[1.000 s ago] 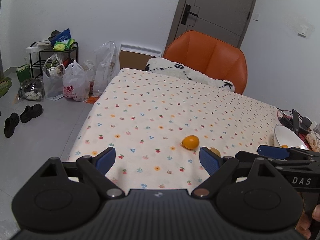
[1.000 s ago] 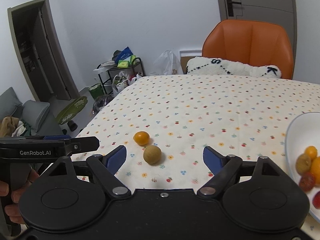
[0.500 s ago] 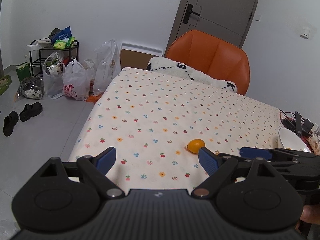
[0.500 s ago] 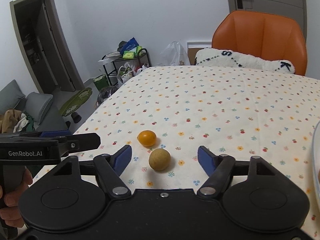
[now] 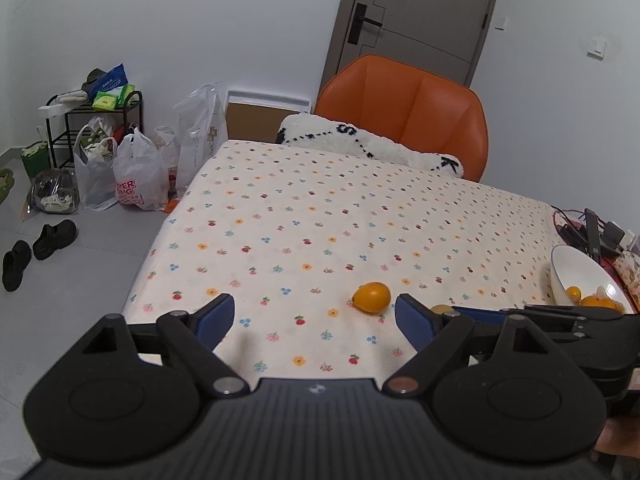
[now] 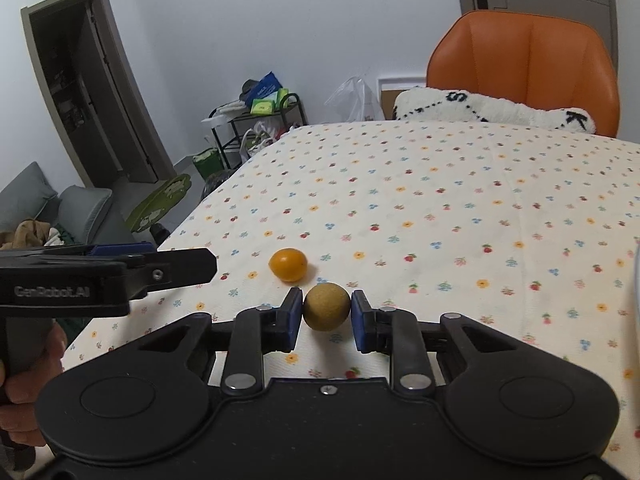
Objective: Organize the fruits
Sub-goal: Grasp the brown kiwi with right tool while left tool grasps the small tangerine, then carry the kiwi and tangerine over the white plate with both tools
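On the flowered tablecloth [image 6: 440,208] a round brown fruit [image 6: 326,307] rests with my right gripper [image 6: 326,312] shut on it, both blue pads pressed against its sides. An orange fruit [image 6: 288,264] lies just beyond it, slightly to the left. In the left wrist view that orange fruit [image 5: 371,297] sits ahead of my left gripper [image 5: 316,316], near its right finger. The left gripper is open and holds nothing. A white bowl [image 5: 576,268] with orange fruits inside stands at the table's right edge. The right finger hides most of the brown fruit [image 5: 440,309] in that view.
An orange chair [image 5: 404,120] with a white plush cushion [image 5: 372,144] stands at the table's far side. Cables and chargers [image 5: 592,232] lie behind the bowl. Bags [image 5: 136,176], a rack [image 5: 92,120] and shoes [image 5: 36,244] are on the floor to the left.
My right gripper moved forward over the brown fruit and shut on it. The left gripper stayed open, and its view shifted only slightly.
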